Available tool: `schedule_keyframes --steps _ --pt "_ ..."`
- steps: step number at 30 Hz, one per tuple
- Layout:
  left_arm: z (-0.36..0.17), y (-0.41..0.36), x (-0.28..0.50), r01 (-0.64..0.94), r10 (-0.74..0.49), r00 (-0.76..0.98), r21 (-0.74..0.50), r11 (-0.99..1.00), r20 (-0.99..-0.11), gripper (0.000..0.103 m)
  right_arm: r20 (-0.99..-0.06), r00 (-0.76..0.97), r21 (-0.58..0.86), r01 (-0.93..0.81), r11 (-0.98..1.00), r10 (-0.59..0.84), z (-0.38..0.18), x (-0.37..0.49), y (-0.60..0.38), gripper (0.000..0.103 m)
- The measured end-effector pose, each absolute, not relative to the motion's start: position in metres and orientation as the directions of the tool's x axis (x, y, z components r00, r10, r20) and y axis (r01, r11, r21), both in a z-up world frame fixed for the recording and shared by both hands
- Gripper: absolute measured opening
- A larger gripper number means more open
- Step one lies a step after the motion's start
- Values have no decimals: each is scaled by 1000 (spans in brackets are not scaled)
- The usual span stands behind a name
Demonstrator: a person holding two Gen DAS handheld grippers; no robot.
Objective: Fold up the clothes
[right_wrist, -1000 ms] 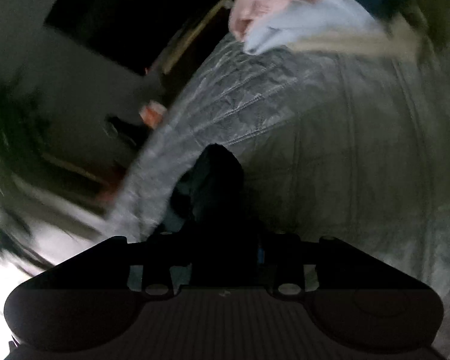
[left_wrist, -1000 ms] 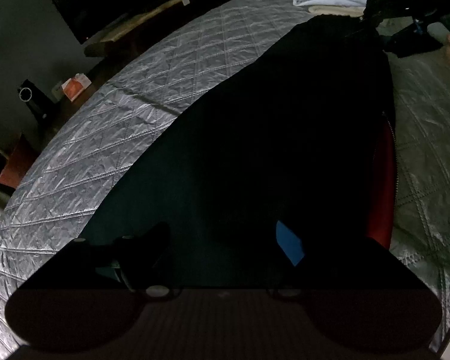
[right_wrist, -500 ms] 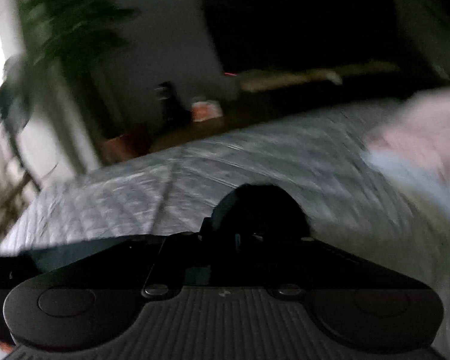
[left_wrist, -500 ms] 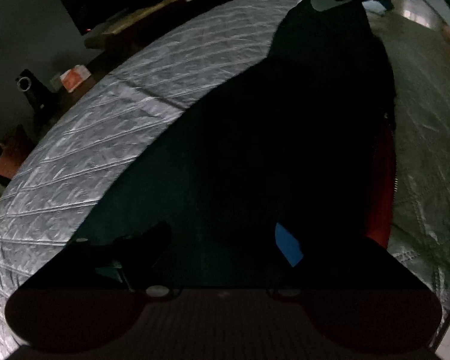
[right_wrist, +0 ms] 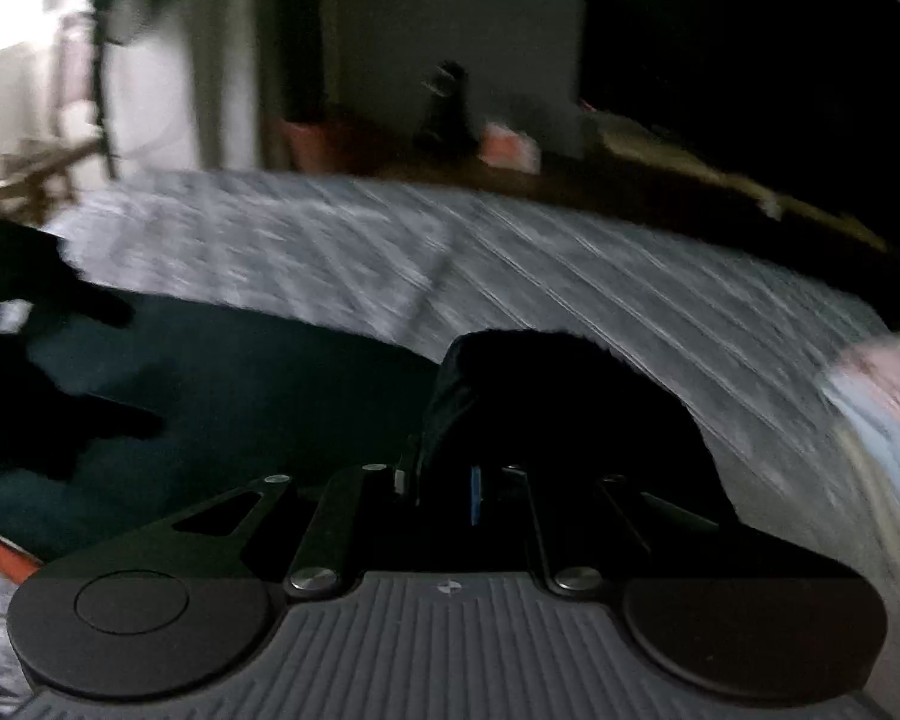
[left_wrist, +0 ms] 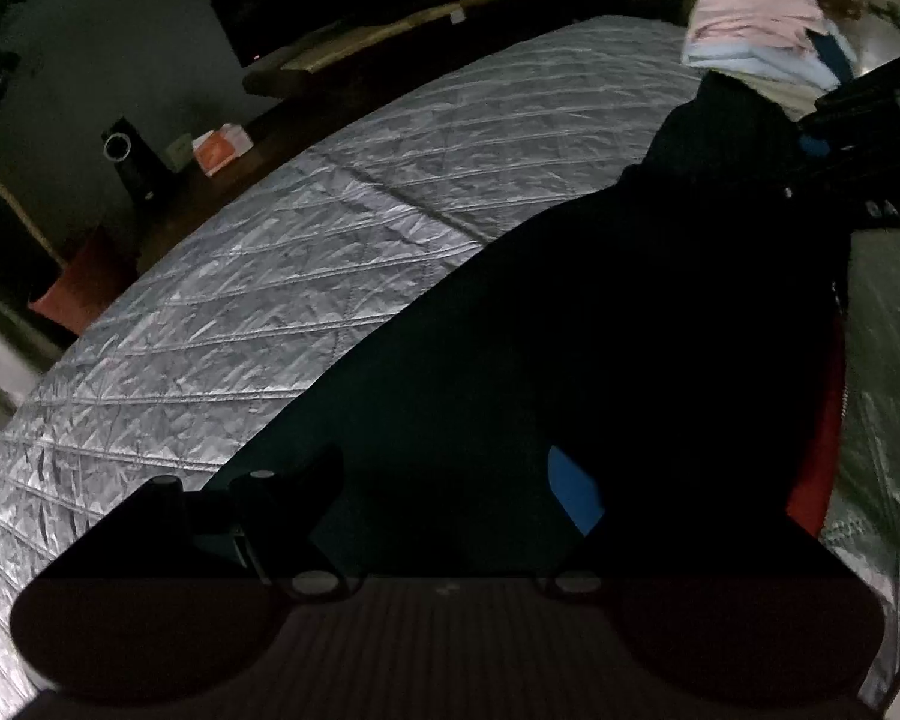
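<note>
Two grippers were in view on the silver quilted bedspread [left_wrist: 306, 276]. My left gripper [left_wrist: 444, 480] sat low over the dark garment [left_wrist: 600, 312], which lay spread flat just ahead of it and ran off toward the far right. Its fingers stood wide apart, one black finger [left_wrist: 294, 492] on the left and a blue-padded one [left_wrist: 573, 495] on the right, with the cloth under the gap; I could not tell whether they touched it. A red lining edge [left_wrist: 816, 456] with a zipper showed along the garment's right side.

My right gripper [right_wrist: 444, 489] had its fingers drawn narrow, pinched on a bunched fold of the dark garment [right_wrist: 546, 396] that rose just ahead of the tips. From the left wrist view, that gripper [left_wrist: 858, 120] was at the garment's far end, with the fabric lifted into a peak there. The right wrist picture was motion-blurred.

Beyond the lifted end lay a stack of folded clothes [left_wrist: 762, 30], pink over pale blue. Left of the bed, well apart, were an orange box [left_wrist: 222, 147] and a black cylindrical object [left_wrist: 129, 165] on a dark low surface.
</note>
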State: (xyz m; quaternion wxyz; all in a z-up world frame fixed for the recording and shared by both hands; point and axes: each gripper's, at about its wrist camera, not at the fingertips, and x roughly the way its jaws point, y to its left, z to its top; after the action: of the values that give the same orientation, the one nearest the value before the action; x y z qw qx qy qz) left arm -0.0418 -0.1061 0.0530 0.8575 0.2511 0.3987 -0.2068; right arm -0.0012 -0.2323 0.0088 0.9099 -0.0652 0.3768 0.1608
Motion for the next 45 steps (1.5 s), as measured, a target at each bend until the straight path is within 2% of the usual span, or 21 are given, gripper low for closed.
schedule_keyframes --steps 4,5,7,9,10,11,12,13,16,17,23,27,31,33,34,35,36,40,45 --pt "51 -115 -43 589 -186 586 257 766 -789 73 -766 633 -11 -192 981 115 -6 4 -270 23" --pt "49 -117 -43 598 -194 584 256 759 -788 73 -775 625 -15 -167 986 94 -9 3 -278 29" --pt "48 -121 -44 614 -207 579 254 748 -788 73 -785 615 -12 -137 991 75 -14 -2 -292 32" --pt "47 -120 -48 623 -209 575 258 739 -791 73 -788 606 56 -110 992 112 -11 0 -306 34" --pt "47 -120 -48 625 -209 573 257 738 -793 73 -786 602 100 -97 990 138 -9 1 -312 42" --pt "47 -120 -48 626 -209 570 255 737 -794 73 -784 599 143 -84 986 165 -7 3 -319 69" --pt "46 -119 -47 626 -210 569 254 737 -795 73 -780 595 186 -71 980 191 -5 5 -326 85" --pt "45 -119 -45 625 -209 569 253 738 -795 73 -776 593 229 -57 972 217 -2 6 -333 92" --pt "44 -120 -45 627 -209 565 251 737 -798 73 -772 588 281 -26 959 242 4 15 -351 79" --pt "43 -120 -45 629 -208 563 251 736 -800 73 -768 598 273 -20 962 231 6 18 -355 79" --pt "36 -127 -49 664 -210 535 254 703 -819 73 -724 632 377 26 926 276 4 54 -398 82" --pt "32 -130 -51 682 -206 517 254 686 -831 73 -766 541 357 -91 930 347 -23 96 -393 83" --pt "30 -129 -51 680 -202 517 256 687 -832 75 -754 478 393 -223 892 452 -38 100 -389 88" --pt "30 -129 -51 679 -200 518 258 687 -832 76 -745 461 385 -293 875 482 -39 94 -386 87" --pt "29 -128 -51 679 -199 518 258 687 -832 77 -741 450 389 -317 865 498 -39 91 -385 74" --pt "29 -128 -51 678 -198 518 259 688 -832 78 -737 429 412 -328 850 522 -39 91 -387 37" --pt "29 -128 -51 678 -197 519 260 688 -831 78 -737 398 443 -326 835 547 -40 92 -389 30" --pt "30 -129 -50 675 -197 522 261 690 -830 79 -731 385 479 -298 826 563 -38 93 -389 25" --pt "30 -128 -50 675 -198 519 258 691 -831 79 -681 466 493 -279 824 565 -17 85 -383 20"
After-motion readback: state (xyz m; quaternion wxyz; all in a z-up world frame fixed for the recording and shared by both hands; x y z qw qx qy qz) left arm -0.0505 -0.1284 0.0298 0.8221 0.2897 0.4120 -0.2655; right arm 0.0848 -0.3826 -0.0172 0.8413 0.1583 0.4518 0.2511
